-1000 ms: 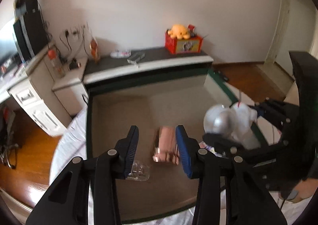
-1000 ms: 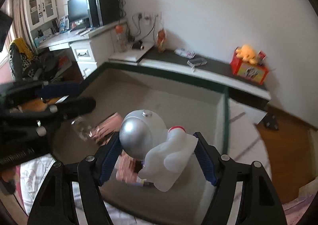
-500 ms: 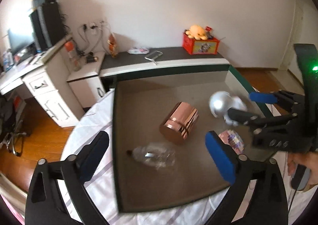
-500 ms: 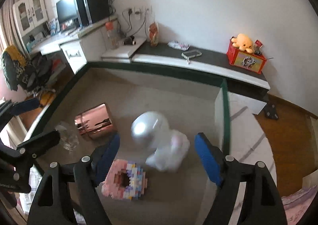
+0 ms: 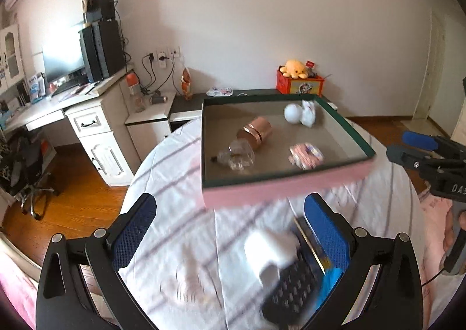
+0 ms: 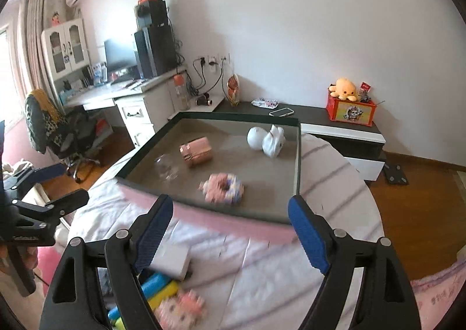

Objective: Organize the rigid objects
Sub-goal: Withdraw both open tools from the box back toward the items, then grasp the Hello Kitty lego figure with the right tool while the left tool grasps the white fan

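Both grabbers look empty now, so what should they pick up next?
Probably lower the left hand-held gripper onto the white block below it. Its jaws stand open and empty, four things already lie in the tray, and this one waits on the cloth.

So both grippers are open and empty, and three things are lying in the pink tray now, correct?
Not three. The right wrist view shows four in the pink tray: the astronaut figure, the rose-gold tin, the clear bottle and the pink block toy. The left gripper and right gripper are open and empty.
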`<act>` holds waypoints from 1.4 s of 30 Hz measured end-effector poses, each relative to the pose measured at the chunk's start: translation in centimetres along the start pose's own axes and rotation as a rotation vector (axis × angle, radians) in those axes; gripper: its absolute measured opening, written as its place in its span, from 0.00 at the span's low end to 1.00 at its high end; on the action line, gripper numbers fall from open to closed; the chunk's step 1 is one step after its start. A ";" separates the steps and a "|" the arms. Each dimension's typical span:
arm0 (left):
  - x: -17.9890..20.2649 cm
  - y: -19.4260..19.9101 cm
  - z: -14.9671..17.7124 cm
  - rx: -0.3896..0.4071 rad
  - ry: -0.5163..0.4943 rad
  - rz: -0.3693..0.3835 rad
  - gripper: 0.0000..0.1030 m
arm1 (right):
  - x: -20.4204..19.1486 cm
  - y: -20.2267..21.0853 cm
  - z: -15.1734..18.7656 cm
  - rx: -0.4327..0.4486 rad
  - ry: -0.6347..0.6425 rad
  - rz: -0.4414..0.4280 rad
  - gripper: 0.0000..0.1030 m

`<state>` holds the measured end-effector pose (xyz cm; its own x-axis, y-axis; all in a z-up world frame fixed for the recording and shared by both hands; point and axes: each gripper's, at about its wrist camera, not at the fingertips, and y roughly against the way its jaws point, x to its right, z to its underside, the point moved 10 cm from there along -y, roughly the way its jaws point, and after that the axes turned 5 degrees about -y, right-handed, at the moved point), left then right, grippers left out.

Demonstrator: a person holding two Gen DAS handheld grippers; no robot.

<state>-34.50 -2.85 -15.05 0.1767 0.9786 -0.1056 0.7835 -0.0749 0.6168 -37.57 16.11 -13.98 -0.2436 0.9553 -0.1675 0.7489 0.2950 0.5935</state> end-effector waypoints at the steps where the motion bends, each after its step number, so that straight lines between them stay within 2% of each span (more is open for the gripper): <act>1: 0.5 0.8 0.9 0.002 -0.011 0.006 1.00 | 0.1 0.6 0.6 0.002 -0.004 -0.002 0.81; 6: 2.4 2.6 4.8 -0.024 -0.012 0.058 1.00 | -0.3 3.3 4.4 0.003 -0.036 0.008 0.81; 10: 3.7 2.8 7.1 -0.060 -0.001 0.111 1.00 | -0.2 3.5 7.2 -0.026 -0.054 0.028 0.81; 20: 3.9 3.0 8.7 -0.083 -0.002 0.098 1.00 | -1.6 1.2 12.0 -0.132 -0.002 0.054 0.81; 25: 3.6 2.7 9.2 -0.095 0.013 0.098 1.00 | -2.1 -0.5 13.2 -0.170 0.027 0.088 0.81; 31: 3.2 1.8 10.0 -0.124 0.012 0.081 1.00 | -2.4 -2.5 14.0 -0.213 0.024 0.084 0.81; 36: 2.7 1.1 10.1 -0.137 0.027 0.077 1.00 | -2.0 -3.3 13.8 -0.210 0.020 0.072 0.80; 37: 2.6 0.9 10.0 -0.139 0.030 0.077 1.00 | -1.8 -3.4 13.8 -0.209 0.019 0.064 0.79; 40: 2.3 0.4 9.8 -0.142 0.042 0.070 1.00 | -0.8 -3.4 13.3 -0.203 -0.003 0.068 0.59; 42: 2.1 0.0 9.7 -0.148 0.053 0.071 1.00 | 0.2 -3.4 13.0 -0.201 -0.018 0.074 0.59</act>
<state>-28.37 -2.61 -22.80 0.1938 0.9809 -0.0189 0.6730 -0.1189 0.7300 -32.13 15.50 -26.29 -0.1804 0.9749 -0.1303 0.6262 0.2160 0.7491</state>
